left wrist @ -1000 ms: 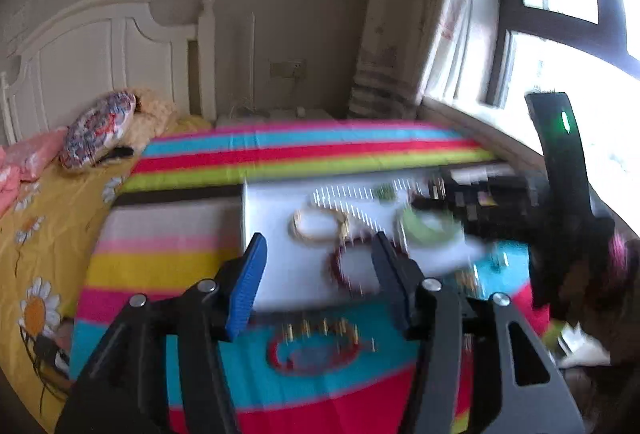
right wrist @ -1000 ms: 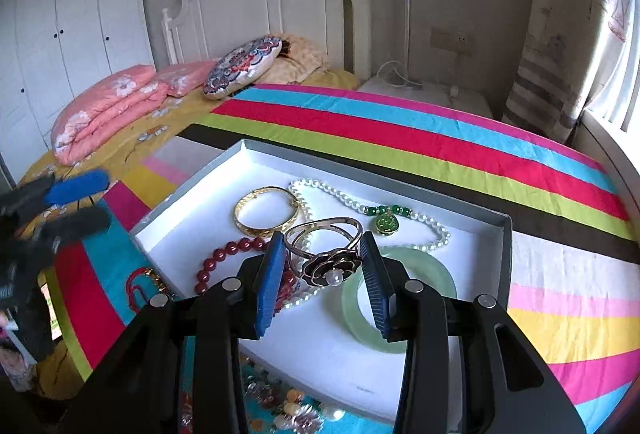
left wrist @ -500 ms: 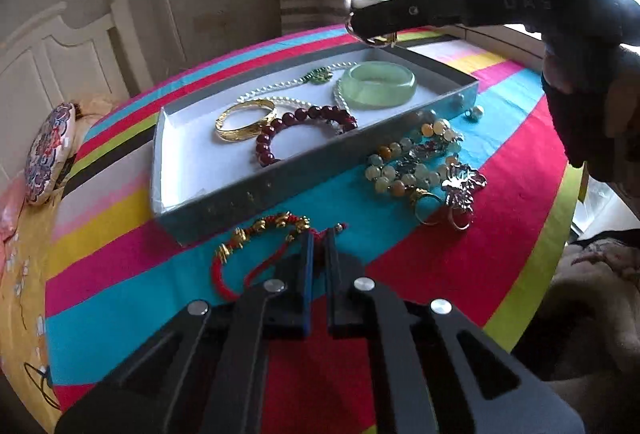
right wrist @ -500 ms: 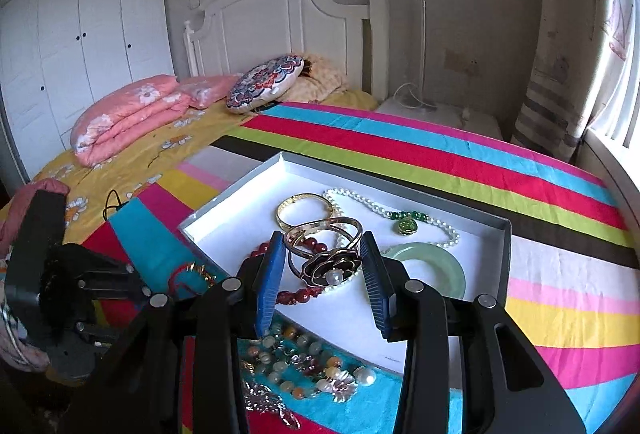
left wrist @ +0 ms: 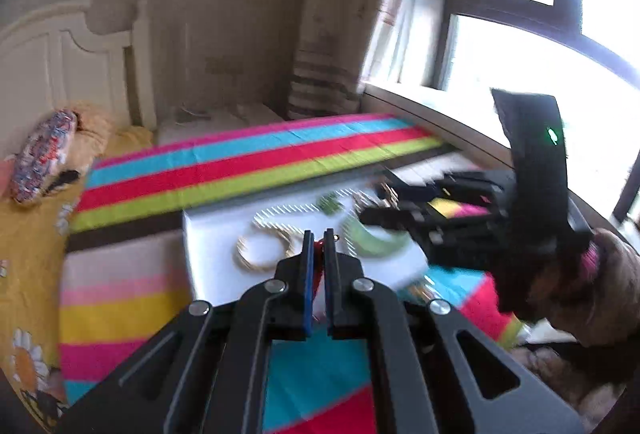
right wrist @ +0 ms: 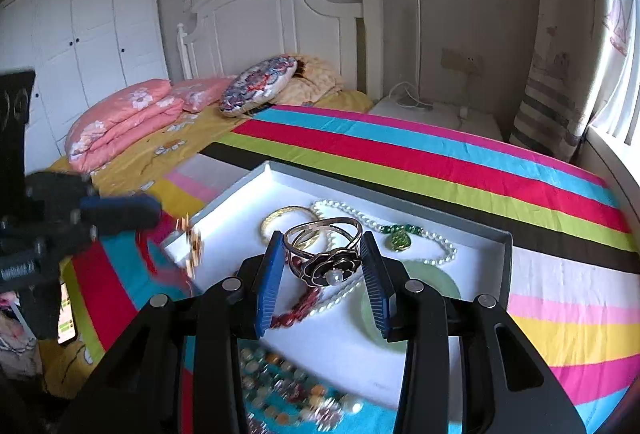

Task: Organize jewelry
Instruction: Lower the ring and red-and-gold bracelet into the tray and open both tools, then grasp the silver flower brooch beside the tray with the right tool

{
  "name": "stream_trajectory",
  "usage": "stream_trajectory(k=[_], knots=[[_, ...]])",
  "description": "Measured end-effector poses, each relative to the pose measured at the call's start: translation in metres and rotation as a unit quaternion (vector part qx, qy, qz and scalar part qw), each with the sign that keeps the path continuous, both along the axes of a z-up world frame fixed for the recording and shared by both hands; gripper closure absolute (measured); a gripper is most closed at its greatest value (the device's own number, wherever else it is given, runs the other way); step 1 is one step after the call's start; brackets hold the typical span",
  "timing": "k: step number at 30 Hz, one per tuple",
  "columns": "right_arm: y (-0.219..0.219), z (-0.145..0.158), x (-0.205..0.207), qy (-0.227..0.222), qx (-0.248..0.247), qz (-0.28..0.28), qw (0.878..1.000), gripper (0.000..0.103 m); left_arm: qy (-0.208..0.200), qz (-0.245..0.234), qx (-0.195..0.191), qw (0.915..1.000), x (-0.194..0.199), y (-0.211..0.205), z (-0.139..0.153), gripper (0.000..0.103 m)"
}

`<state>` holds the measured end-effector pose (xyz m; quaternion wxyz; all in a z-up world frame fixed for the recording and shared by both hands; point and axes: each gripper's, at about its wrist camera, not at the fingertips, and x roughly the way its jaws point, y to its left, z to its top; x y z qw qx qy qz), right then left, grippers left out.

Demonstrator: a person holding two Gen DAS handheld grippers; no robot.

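Since the earlier frames, the left gripper (left wrist: 316,234) has closed on the red cord bracelet (right wrist: 188,254) that lay on the striped bedspread (right wrist: 440,154) and lifted it; the bracelet now hangs blurred from the shut jaws, just outside the near-left corner of the white tray (right wrist: 506,246). The right gripper (right wrist: 324,266) holds a gold bangle with a black flower ornament (right wrist: 332,266) between part-open jaws, above the tray.

For the step in hand, the left gripper should carry the cord bracelet over the tray wall and lower it onto bare tray floor before release. The swinging gold charms may snag the rim, so the approach should be slow and high enough to clear it.

The tray already contains a gold bracelet (left wrist: 260,250), a pearl necklace with green pendant (right wrist: 400,240), a green jade bangle (left wrist: 372,238) and dark red beads (right wrist: 300,308). A beaded strand (right wrist: 280,382) remains on the bedspread.
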<state>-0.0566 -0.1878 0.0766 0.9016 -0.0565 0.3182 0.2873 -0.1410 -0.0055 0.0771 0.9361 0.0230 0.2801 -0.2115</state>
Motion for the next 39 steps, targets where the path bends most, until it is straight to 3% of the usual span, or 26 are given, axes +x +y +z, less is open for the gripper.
stream_trajectory(k=[5, 12, 14, 15, 17, 19, 22, 25, 29, 33, 39], knots=[[0.01, -0.013, 0.027, 0.023, -0.021, -0.011, 0.999, 0.064, 0.009, 0.039, 0.027, 0.9988, 0.027, 0.006, -0.003, 0.099], [0.017, -0.026, 0.049, 0.042, -0.027, -0.03, 0.998, 0.064, 0.027, 0.086, 0.05, 0.9947, 0.046, 0.01, -0.031, 0.099], [0.013, -0.026, 0.051, 0.044, -0.018, -0.042, 0.998, 0.058, 0.033, 0.105, 0.054, 0.9925, 0.049, 0.014, -0.037, 0.096], [0.012, -0.026, 0.051, 0.046, -0.013, -0.046, 0.998, 0.054, 0.034, 0.111, 0.055, 0.9918, 0.049, 0.015, -0.039, 0.09], [0.007, -0.023, 0.049, 0.042, -0.006, -0.047, 0.998, 0.051, 0.03, 0.128, 0.059, 0.9895, 0.045, 0.019, -0.041, 0.036], [0.0, -0.017, 0.041, 0.036, 0.001, -0.052, 0.998, 0.051, 0.0, 0.152, 0.066, 0.9862, 0.032, 0.021, -0.038, 0.015], [-0.014, -0.006, 0.024, 0.022, 0.02, -0.058, 0.998, 0.045, -0.027, 0.178, 0.068, 0.9813, 0.009, 0.02, -0.034, 0.005], [-0.032, 0.003, -0.01, -0.007, 0.033, -0.055, 0.998, 0.033, -0.042, 0.194, 0.052, 0.9787, -0.014, 0.018, -0.036, 0.003], [-0.054, 0.001, -0.05, -0.023, 0.033, -0.049, 0.998, 0.027, -0.045, 0.202, 0.032, 0.9779, -0.033, 0.017, -0.046, 0.003], [-0.065, -0.02, -0.078, 0.003, 0.024, -0.032, 0.999, 0.027, -0.041, 0.204, 0.021, 0.9779, -0.038, 0.02, -0.05, 0.003], [-0.058, -0.052, -0.105, 0.062, 0.019, 0.015, 0.998, 0.027, -0.005, 0.203, -0.001, 0.9792, -0.03, 0.027, -0.057, 0.003]])
